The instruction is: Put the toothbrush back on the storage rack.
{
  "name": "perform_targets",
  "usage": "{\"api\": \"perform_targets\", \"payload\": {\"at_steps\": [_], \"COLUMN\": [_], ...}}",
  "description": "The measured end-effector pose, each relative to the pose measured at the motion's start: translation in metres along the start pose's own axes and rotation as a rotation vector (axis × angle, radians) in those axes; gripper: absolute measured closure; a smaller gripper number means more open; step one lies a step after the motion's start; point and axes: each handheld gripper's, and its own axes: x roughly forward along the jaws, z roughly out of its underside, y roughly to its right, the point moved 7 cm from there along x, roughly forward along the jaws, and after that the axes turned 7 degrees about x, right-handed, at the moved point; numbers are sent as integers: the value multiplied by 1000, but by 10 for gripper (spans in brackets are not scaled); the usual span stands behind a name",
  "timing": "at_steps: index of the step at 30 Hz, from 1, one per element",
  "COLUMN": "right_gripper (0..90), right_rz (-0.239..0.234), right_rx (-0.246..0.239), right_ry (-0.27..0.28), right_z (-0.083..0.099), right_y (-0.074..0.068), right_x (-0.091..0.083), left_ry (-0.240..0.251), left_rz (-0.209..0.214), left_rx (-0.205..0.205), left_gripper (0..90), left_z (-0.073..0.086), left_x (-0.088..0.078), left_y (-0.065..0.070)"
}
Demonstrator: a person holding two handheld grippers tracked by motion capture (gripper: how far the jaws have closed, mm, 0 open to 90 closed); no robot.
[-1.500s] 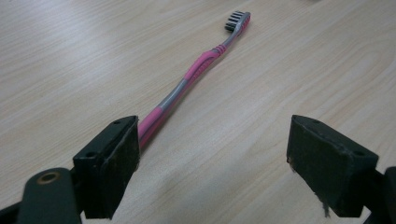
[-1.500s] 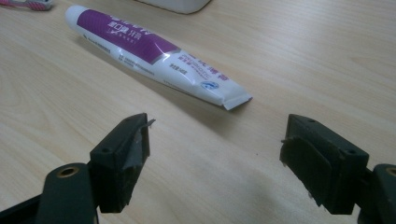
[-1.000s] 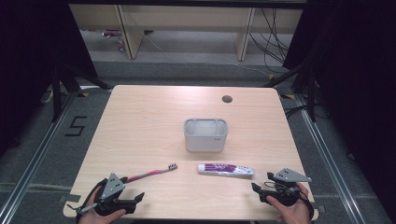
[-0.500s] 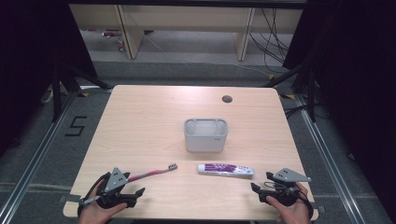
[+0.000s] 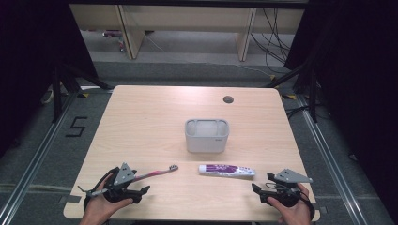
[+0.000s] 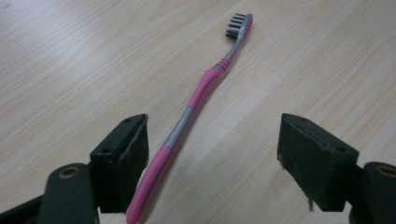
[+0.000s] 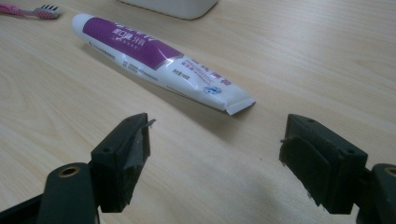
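Toothbrush (image 6: 201, 95) lies between left tool's (image 6: 212, 154) spread jaws

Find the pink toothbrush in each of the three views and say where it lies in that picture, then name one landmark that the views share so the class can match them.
High view: the toothbrush lies lower left, bristles toward the middle, handle at the left gripper.
Left gripper view: it runs up the centre from beside the lower-left jaw, bristles at top.
Right gripper view: its bristled end shows at the top left corner.
Shared landmark: the toothpaste tube and the toothbrush itself.
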Motion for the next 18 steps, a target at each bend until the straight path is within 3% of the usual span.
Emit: {"api": "perform_targets", "payload": {"at_steps": [7, 9, 15, 16, 18], "right_gripper": [239, 239, 240, 239, 239], "right_rz": [14, -1, -3, 3, 1], "right_rx": [-5, 19, 11, -23, -23], "right_ry": [0, -6, -18, -8, -9], "right_z": [0, 1, 1, 0, 0], "right_y": [1, -2, -3, 0, 0], "right_x": [1, 0, 0, 0, 0], "left_ry": [-30, -42, -71, -67, -100], "left_rz": [12, 12, 14, 18, 42], "left_rx": [9, 18, 14, 3, 8], "left_gripper": [276, 290, 333, 337, 341], "left_z": [-1, -3, -9, -12, -14], "left_x": [6, 7, 8, 10, 10], "left_y": [-4, -5, -12, -14, -15]}}
